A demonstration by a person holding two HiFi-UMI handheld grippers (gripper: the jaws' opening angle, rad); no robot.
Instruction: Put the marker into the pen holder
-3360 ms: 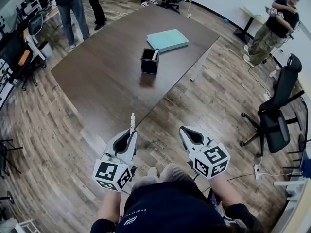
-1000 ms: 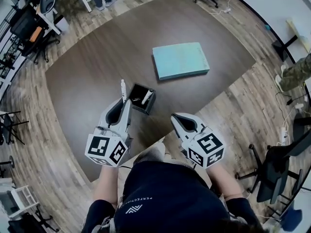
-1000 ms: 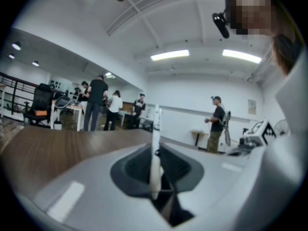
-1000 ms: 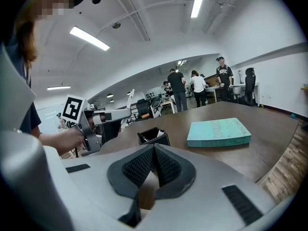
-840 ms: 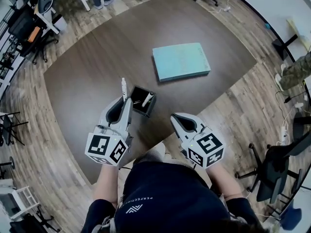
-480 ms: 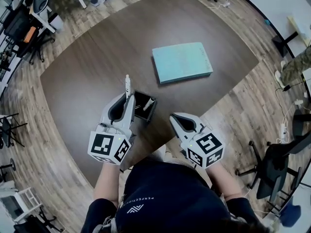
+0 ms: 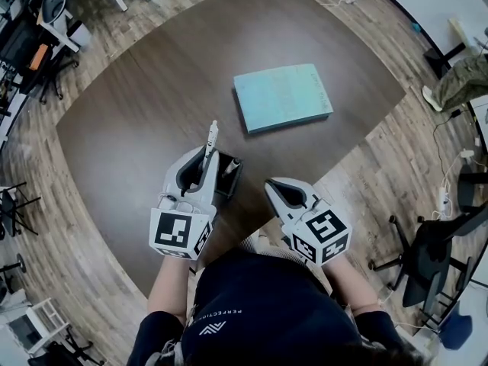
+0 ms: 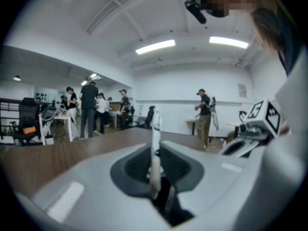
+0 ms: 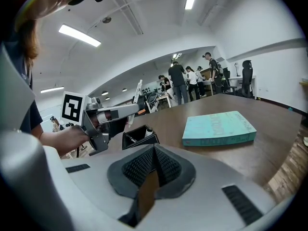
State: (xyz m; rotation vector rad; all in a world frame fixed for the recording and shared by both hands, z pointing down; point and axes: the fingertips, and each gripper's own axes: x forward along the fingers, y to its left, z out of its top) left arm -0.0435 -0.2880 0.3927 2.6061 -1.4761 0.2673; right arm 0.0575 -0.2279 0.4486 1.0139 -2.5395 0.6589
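Observation:
My left gripper is shut on a white marker, which sticks out past the jaws and points up and away. It hovers over the left side of the black square pen holder on the dark table, hiding part of it. A second marker leans inside the holder. In the left gripper view the marker stands upright between the jaws. My right gripper is shut on nothing, to the right of the holder near the table's edge. The right gripper view shows the holder and the left gripper beside it.
A teal book lies flat on the dark wooden table, beyond the holder. The table's near edge runs just under both grippers. Office chairs stand on the wood floor at the right, and people stand at desks in the far background.
I have come up to the table. The left gripper has carried the marker forward and to the right, from beside the holder to over it. The right gripper has hardly moved.

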